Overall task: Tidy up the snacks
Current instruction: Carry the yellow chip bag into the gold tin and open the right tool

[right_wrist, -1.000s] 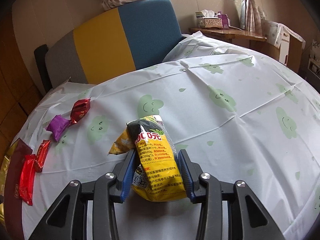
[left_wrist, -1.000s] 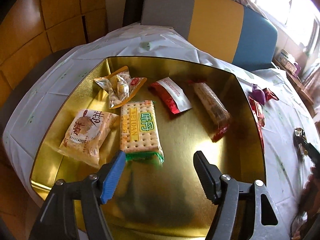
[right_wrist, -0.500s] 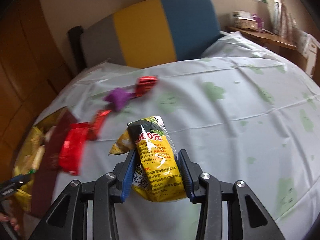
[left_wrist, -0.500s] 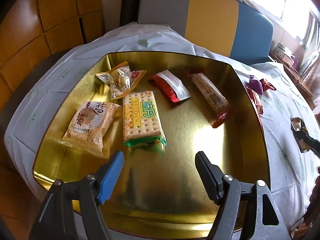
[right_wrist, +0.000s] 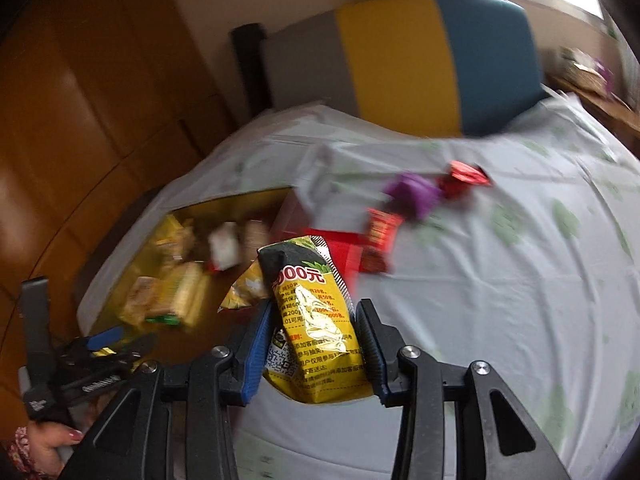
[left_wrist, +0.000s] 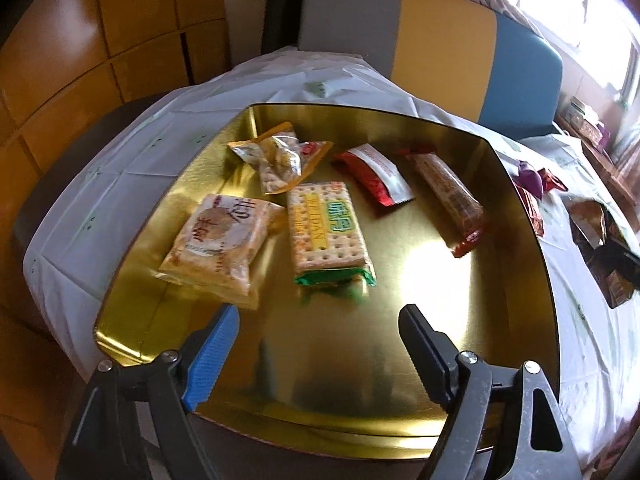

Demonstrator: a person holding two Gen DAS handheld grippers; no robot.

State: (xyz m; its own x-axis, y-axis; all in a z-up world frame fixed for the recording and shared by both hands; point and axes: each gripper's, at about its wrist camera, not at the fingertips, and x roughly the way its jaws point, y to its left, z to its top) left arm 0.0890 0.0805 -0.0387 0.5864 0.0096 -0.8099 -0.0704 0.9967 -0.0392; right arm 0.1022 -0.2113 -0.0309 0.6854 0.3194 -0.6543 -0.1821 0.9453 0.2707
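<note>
Black claw (left_wrist: 318,320) frames, blue ribbed pads, silver screws, patterned sleeve (right_wrist: 18,450)

Table, white cloth (left_wrist: 120,168): gold tray (left_wrist: 520,320), purple candy (right_wrist: 414,196), red packets (right_wrist: 378,246).

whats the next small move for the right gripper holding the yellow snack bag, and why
Probably carry the yellow snack bag on over the gold tray and lower it onto the bare patch in front of the cracker pack. The right gripper is clamped on the bag above the white tablecloth, short of the tray, where five snacks already lie. The left gripper is empty, its jaws opening.
</note>
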